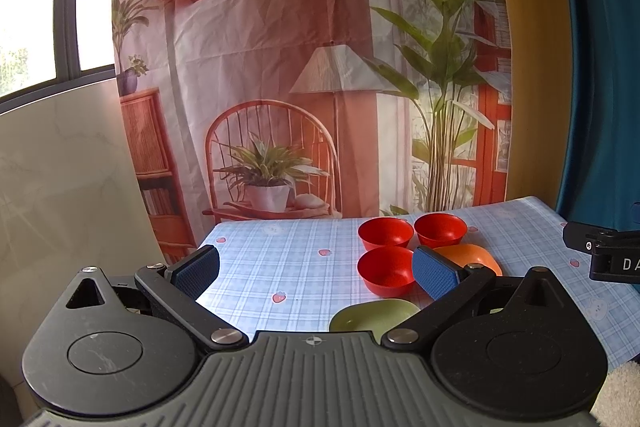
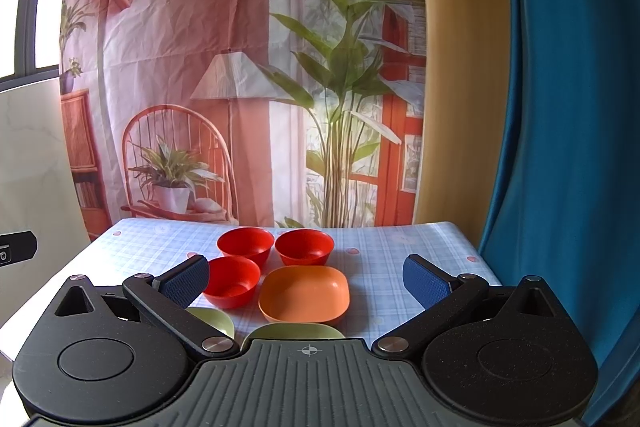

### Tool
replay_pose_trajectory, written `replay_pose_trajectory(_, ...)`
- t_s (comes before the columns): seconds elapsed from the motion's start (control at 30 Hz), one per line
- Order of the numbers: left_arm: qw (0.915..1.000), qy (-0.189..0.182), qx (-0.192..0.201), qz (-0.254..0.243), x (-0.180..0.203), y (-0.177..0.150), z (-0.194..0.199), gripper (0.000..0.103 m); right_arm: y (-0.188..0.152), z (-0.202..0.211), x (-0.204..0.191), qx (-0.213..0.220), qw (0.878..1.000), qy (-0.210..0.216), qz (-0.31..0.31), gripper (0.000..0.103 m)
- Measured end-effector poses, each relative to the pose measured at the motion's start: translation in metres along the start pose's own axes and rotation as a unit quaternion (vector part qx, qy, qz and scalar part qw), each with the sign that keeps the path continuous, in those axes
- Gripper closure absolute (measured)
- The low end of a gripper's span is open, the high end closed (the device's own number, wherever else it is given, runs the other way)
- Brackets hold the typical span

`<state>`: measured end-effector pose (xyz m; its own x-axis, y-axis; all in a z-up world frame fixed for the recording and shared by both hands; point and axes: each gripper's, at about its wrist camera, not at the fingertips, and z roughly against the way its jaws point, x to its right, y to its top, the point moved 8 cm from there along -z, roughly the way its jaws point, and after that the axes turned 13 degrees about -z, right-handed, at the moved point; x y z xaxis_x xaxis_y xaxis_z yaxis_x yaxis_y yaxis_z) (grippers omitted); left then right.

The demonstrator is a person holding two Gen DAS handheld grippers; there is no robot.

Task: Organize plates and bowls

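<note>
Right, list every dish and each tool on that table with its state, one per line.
Left tool: open, holds nothing.
Right tool: open, holds nothing.
Three red bowls: upright, empty, unstacked, clustered close together.
Orange dish: upright, empty, beside the near red bowl.
Two green dishes: upright, nearest the camera, partly hidden by the tool.
Checked tablecloth: spread flat.
</note>
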<state>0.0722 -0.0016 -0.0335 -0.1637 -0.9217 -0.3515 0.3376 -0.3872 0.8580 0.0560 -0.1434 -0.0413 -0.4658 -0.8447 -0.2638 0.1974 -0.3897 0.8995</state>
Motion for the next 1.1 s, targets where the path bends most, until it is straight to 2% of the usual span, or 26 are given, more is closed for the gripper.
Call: replay_pose_trajectory(1.1,1.0000,0.000,0.000,0.000,0.0010,-0.0003,0.0002,0.000,0.0015,0.0018,0.0000,-0.002,1.000,-0.001,-0.004,0.000)
